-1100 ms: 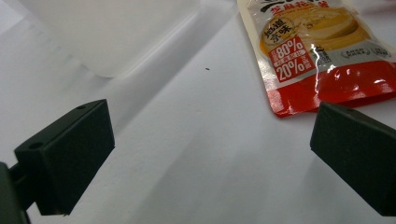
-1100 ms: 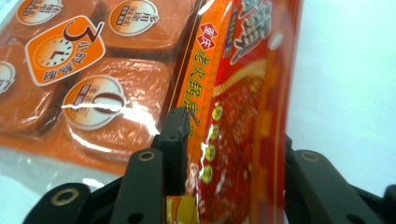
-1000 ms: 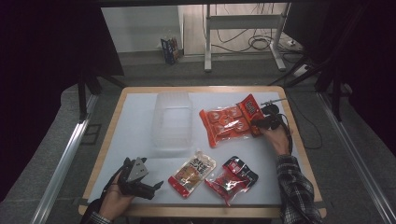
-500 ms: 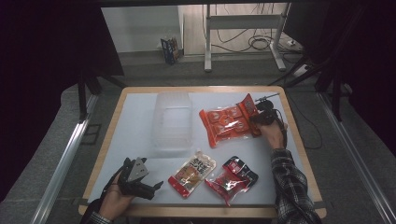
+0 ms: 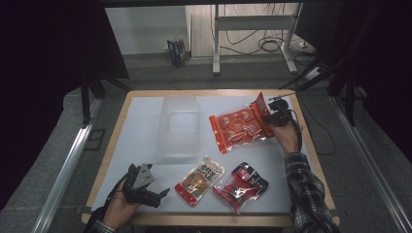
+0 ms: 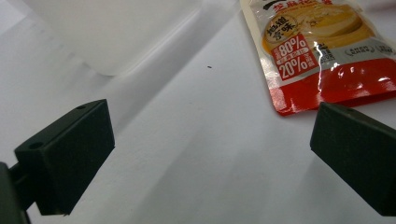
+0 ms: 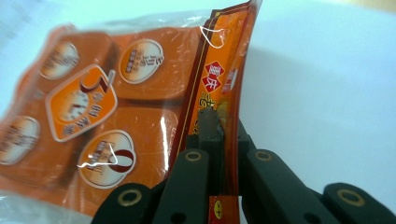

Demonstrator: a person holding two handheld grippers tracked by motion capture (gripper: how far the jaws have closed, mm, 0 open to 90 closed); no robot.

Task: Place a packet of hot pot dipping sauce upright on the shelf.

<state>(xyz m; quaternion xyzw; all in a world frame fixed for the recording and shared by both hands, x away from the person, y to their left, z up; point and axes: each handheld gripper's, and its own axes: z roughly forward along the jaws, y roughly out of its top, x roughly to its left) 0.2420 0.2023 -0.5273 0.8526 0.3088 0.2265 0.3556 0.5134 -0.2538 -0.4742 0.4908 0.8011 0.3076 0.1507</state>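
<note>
At right of centre in the high view, the right gripper [image 5: 271, 116] pinches the orange packet [image 5: 239, 125] by its edge. The clear container [image 5: 180, 125] at centre looks empty. The left gripper [image 5: 158, 195] gapes, lower left.

Orange snack bag [image 5: 239, 127], clear front showing round wrapped pieces, far right on table; right edge lifted, folded upright, rest lying flat.

Open table btwn clear tub [image 5: 180, 127] & orange pack [image 5: 239, 126]; two small packs [image 5: 199, 180] crowd front edge.
</note>
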